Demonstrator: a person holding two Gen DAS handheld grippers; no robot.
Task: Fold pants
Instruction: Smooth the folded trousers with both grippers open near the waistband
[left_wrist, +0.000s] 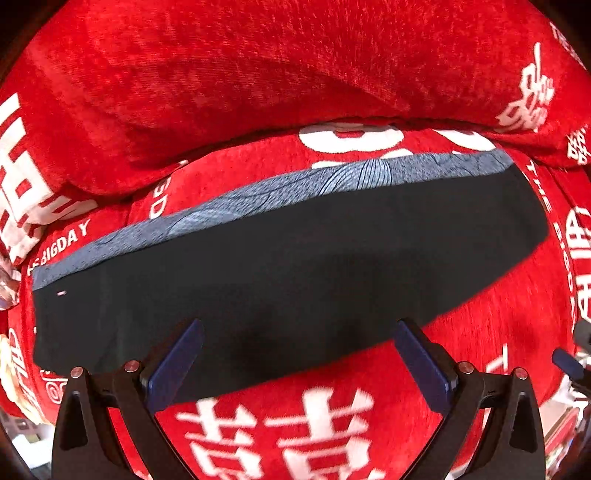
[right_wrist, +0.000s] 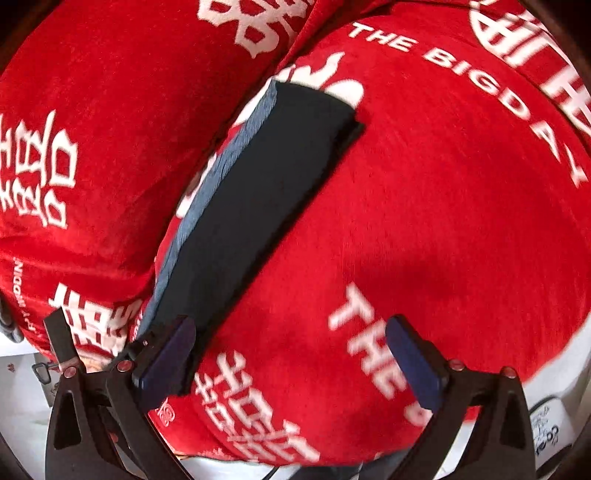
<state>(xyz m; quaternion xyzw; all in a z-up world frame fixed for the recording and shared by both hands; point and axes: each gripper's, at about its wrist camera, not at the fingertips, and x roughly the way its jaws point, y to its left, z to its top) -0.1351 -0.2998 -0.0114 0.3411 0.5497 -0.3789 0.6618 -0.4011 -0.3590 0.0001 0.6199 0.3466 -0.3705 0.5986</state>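
A red plush cover (left_wrist: 480, 295) printed with white characters and the words "THE BIGDAY" fills both views, spread over a cushioned seat with a red back cushion (left_wrist: 221, 92) rising on the far side. On the seat lie the pants (left_wrist: 288, 266), dark, folded into a long narrow strip, with a blue-grey patterned band (left_wrist: 258, 195) showing along the far edge. In the left wrist view the strip runs left to right just beyond the left gripper (left_wrist: 299, 365), whose blue pads (left_wrist: 177, 365) stand spread wide with nothing clasped; the near edge of the strip lies under the gap. In the right wrist view the pants (right_wrist: 266, 192) stretch away from the near left; the right gripper (right_wrist: 291, 362) is fully released, its left pad (right_wrist: 166, 362) over the strip's near end, its right pad over bare red cover.
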